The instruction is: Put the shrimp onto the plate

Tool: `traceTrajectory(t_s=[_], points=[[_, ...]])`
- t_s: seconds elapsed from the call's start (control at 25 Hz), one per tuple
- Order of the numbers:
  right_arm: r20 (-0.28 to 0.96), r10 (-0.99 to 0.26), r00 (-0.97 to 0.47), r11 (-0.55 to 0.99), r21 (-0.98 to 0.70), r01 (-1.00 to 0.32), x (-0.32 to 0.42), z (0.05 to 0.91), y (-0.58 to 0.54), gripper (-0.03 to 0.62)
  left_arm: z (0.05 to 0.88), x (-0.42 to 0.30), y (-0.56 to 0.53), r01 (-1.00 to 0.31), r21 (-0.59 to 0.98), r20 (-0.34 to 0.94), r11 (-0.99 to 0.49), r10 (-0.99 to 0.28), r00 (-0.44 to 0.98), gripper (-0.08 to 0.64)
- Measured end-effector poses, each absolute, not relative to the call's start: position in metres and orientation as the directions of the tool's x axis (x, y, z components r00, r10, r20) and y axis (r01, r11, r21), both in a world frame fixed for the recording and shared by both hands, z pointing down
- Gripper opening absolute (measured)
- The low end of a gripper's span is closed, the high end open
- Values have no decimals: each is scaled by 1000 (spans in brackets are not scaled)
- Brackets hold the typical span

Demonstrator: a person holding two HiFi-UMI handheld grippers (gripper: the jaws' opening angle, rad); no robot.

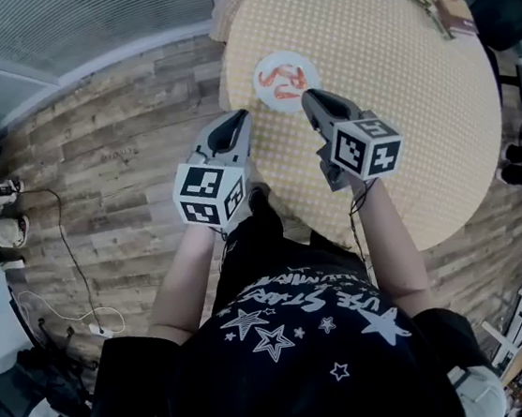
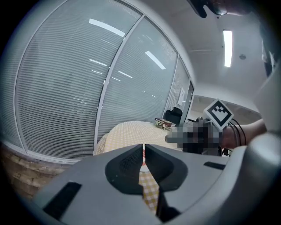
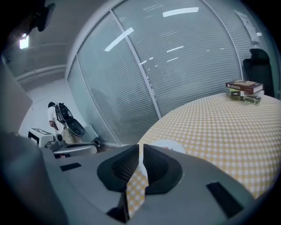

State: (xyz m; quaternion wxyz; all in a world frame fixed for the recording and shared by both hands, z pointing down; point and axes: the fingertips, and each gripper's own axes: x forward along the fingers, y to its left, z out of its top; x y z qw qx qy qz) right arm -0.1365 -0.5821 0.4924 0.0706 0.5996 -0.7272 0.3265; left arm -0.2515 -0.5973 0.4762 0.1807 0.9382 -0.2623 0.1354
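Observation:
A white plate (image 1: 285,81) lies near the left edge of the round table with the yellow checked cloth (image 1: 388,93). Orange shrimp (image 1: 281,79) lie on it. My left gripper (image 1: 240,116) hangs just left of the plate at the table's edge, shut and empty. My right gripper (image 1: 306,99) sits just below the plate's right side, also shut with nothing in it. In the right gripper view the plate (image 3: 169,145) shows just beyond the closed jaws (image 3: 141,154). The left gripper view shows a sliver of plate behind its closed jaws (image 2: 144,154).
A small stack of books (image 1: 439,0) rests at the table's far right edge, also seen as books (image 3: 244,91) in the right gripper view. Wood-plank floor (image 1: 113,155) lies left of the table. Cables (image 1: 71,273) and bags lie at the left. Glass walls with blinds (image 2: 66,83) stand behind.

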Motion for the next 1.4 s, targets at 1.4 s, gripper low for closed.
traceTrajectory(t_s=[1.4], points=[[241,-838,-490,370,-408,-834,-49,418,-350,38,403,-162,-355,-691,107,265,-715,-649,713,18]])
